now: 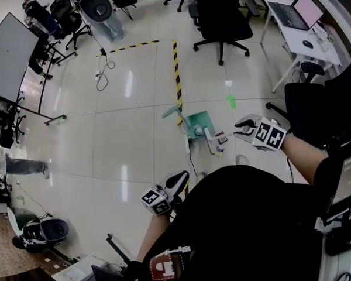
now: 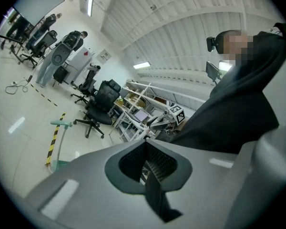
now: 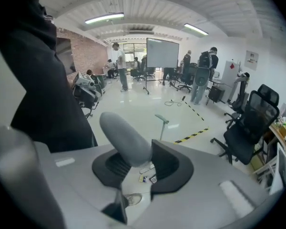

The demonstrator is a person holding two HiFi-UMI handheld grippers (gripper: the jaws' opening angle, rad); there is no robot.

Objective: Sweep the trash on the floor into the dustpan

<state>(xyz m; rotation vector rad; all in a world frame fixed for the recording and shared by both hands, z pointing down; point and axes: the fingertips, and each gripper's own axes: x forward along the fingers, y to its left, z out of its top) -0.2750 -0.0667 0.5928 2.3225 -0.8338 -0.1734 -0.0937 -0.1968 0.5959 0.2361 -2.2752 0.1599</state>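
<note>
A green dustpan [image 1: 198, 123] lies on the pale tiled floor by a black-and-yellow tape line, its long green handle [image 1: 171, 111] standing up. A white brush head [image 1: 209, 139] rests at the pan's near edge, with small bits of trash [image 1: 220, 138] beside it. My right gripper [image 1: 241, 127] is shut on the broom's grey handle [image 3: 125, 138], and trash [image 3: 146, 177] shows on the floor between its jaws. My left gripper [image 1: 181, 179] hangs low at my side, away from the pan. Its jaws are shut with nothing in them [image 2: 145, 163].
A green scrap [image 1: 231, 102] lies beyond the pan. A black office chair [image 1: 221, 22] stands further off, a white desk with a laptop [image 1: 298, 16] at the right, another black chair [image 1: 307, 107] close at my right. A cable [image 1: 104, 72] trails at the left. My shoe [image 3: 132, 199] is near the trash.
</note>
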